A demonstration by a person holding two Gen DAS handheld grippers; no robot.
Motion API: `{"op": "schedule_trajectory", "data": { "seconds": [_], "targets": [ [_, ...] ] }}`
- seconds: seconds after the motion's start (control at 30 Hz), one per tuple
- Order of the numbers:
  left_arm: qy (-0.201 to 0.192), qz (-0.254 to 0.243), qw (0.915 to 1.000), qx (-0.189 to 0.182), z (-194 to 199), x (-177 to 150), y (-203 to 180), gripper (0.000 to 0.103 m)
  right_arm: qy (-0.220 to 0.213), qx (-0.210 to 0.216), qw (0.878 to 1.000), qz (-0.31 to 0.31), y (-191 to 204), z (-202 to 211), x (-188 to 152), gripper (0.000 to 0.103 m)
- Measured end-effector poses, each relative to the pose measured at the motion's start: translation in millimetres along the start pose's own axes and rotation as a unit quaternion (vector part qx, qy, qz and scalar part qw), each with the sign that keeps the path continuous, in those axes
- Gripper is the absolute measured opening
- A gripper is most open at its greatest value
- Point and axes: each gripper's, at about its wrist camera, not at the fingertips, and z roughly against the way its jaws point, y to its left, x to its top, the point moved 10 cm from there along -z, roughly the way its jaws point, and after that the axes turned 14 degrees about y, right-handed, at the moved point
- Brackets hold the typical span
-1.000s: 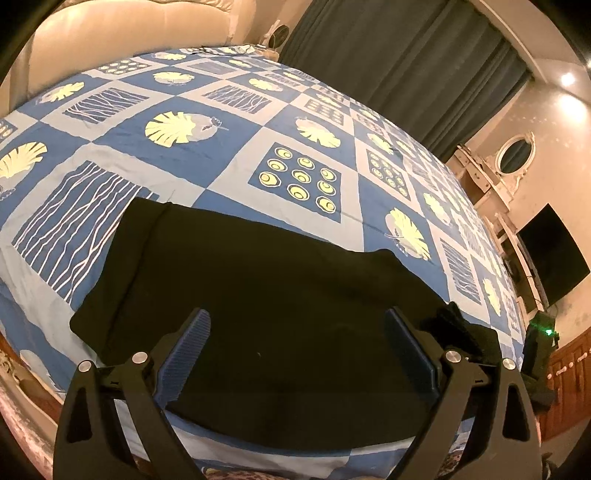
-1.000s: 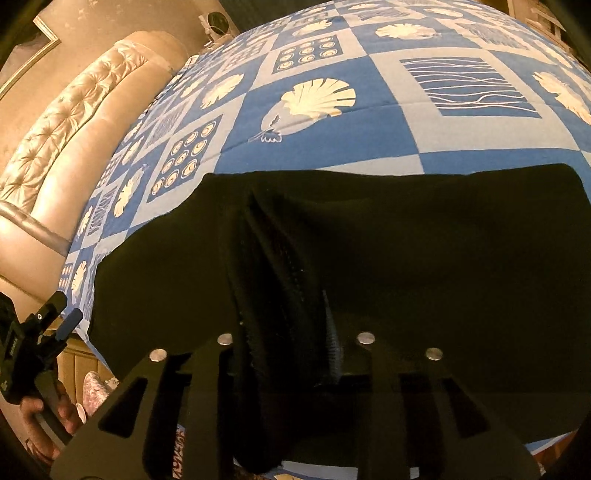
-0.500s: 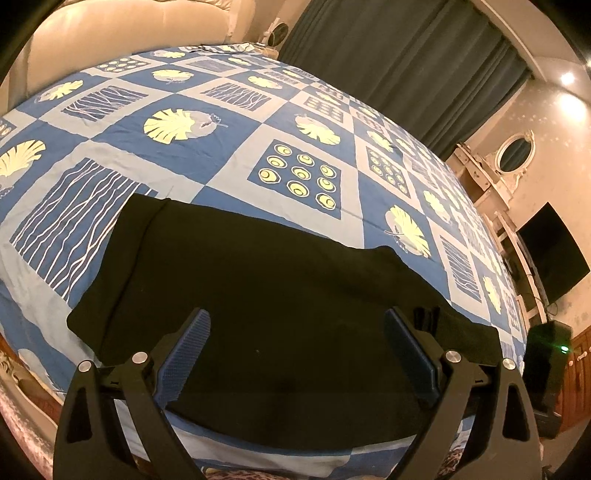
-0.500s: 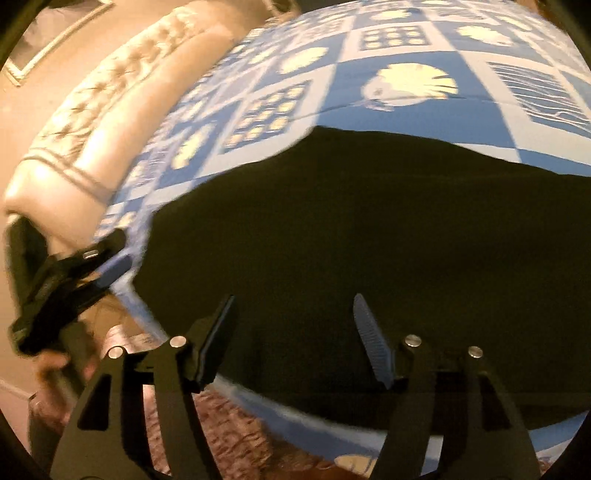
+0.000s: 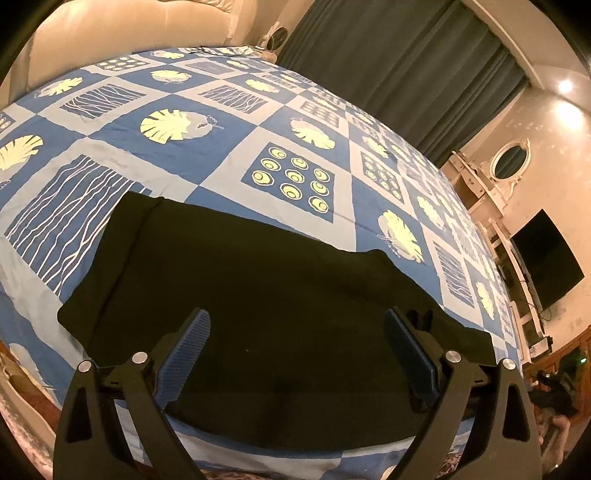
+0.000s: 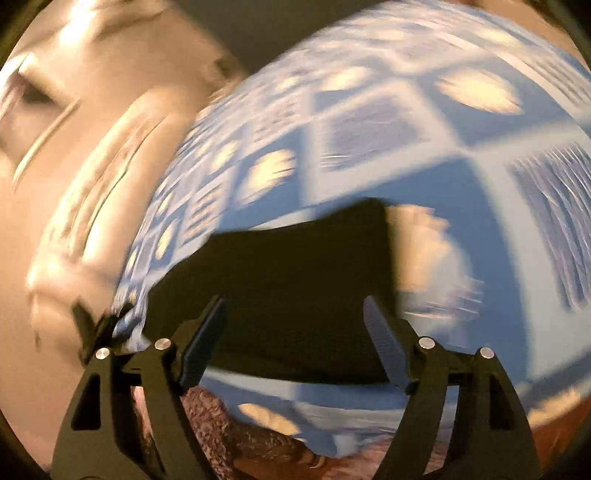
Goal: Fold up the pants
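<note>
Hovering wide-jawed over the near edge of the pants (image 5: 266, 295) — left gripper (image 5: 295, 354) holding nothing, probably waiting to pin or lift the cloth for the next fold. Lying flat on the blue patterned bedspread (image 5: 229, 155), black, smooth, doubled into a long band with a narrow folded strip at its left end. Opening over the band's far right end — right gripper (image 6: 295, 332), blurred, nothing between its fingers, seemingly letting go.

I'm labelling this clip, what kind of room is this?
Most likely a bedroom: a wide bed under a blue patterned cover, a padded cream headboard, and dark curtains.
</note>
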Motion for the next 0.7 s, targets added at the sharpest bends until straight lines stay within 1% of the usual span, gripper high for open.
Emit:
{"op": "schedule_trajectory", "data": {
  "seconds": [0.03, 0.07, 0.1, 0.17, 0.23, 0.27, 0.33, 0.37, 0.4, 0.43, 0.47, 0.5, 0.57, 0.63, 0.67, 0.7],
  "targets": [
    [0.000, 0.000, 1.0000, 0.001, -0.9, -0.8, -0.4, 0.094, 0.006, 0.017, 1.000, -0.022, -15.5, -0.2, -1.4, 0.076],
    [0.002, -0.001, 1.0000, 0.001, -2.6, -2.2, -1.1, 0.094, 0.024, 0.048, 0.997, -0.056, -35.2, -5.0, -6.7, 0.076],
    [0.005, -0.002, 1.0000, 0.002, -4.0, -3.4, -1.6, 0.094, 0.036, 0.066, 0.995, -0.068, -42.2, -10.7, -9.4, 0.076],
    [0.009, -0.005, 0.9999, 0.004, -6.7, -6.1, -3.3, 0.094, 0.068, 0.120, 0.987, -0.084, -49.3, -28.3, -19.8, 0.076],
    [0.012, -0.010, 0.9998, 0.008, -8.6, -8.7, -4.9, 0.094, 0.095, 0.143, 0.981, -0.090, -51.9, -44.2, -27.6, 0.076],
    [0.012, -0.013, 0.9998, 0.009, -9.1, -9.6, -5.1, 0.094, 0.109, 0.154, 0.978, -0.087, -50.2, -51.5, -31.0, 0.075],
    [0.013, -0.014, 0.9998, 0.010, -10.1, -10.7, -5.3, 0.094, 0.125, 0.151, 0.977, -0.079, -49.3, -61.7, -35.2, 0.064],
    [0.014, -0.014, 0.9998, 0.010, -10.8, -11.0, -4.8, 0.094, 0.134, 0.147, 0.977, -0.072, -48.7, -66.2, -37.4, 0.056],
    [0.013, -0.012, 0.9998, 0.011, -11.1, -11.5, -4.4, 0.094, 0.136, 0.136, 0.979, -0.063, -50.0, -67.7, -36.7, 0.043],
    [0.014, -0.011, 0.9998, 0.011, -11.9, -11.9, -3.8, 0.094, 0.141, 0.123, 0.981, -0.052, -52.7, -69.4, -37.4, 0.036],
    [0.016, -0.011, 0.9997, 0.011, -13.0, -12.4, -3.3, 0.094, 0.144, 0.121, 0.981, -0.048, -54.2, -70.2, -38.2, 0.027],
    [0.018, -0.010, 0.9997, 0.012, -14.3, -13.1, -2.4, 0.094, 0.144, 0.121, 0.981, -0.045, -56.9, -70.1, -38.5, 0.023],
    [0.021, -0.011, 0.9996, 0.013, -16.4, -14.1, -1.8, 0.094, 0.145, 0.110, 0.983, -0.029, -58.9, -72.9, -40.8, 0.021],
    [0.023, -0.010, 0.9996, 0.014, -17.7, -14.9, -1.1, 0.094, 0.148, 0.104, 0.983, -0.016, -58.5, -75.2, -42.6, 0.021],
    [0.024, -0.009, 0.9996, 0.013, -18.2, -15.1, -0.7, 0.094, 0.149, 0.111, 0.982, -0.018, -58.4, -75.6, -42.4, 0.022],
    [0.024, -0.008, 0.9996, 0.012, -18.3, -15.3, -0.3, 0.094, 0.149, 0.118, 0.982, -0.015, -57.7, -75.8, -42.5, 0.025]
  ]
}}
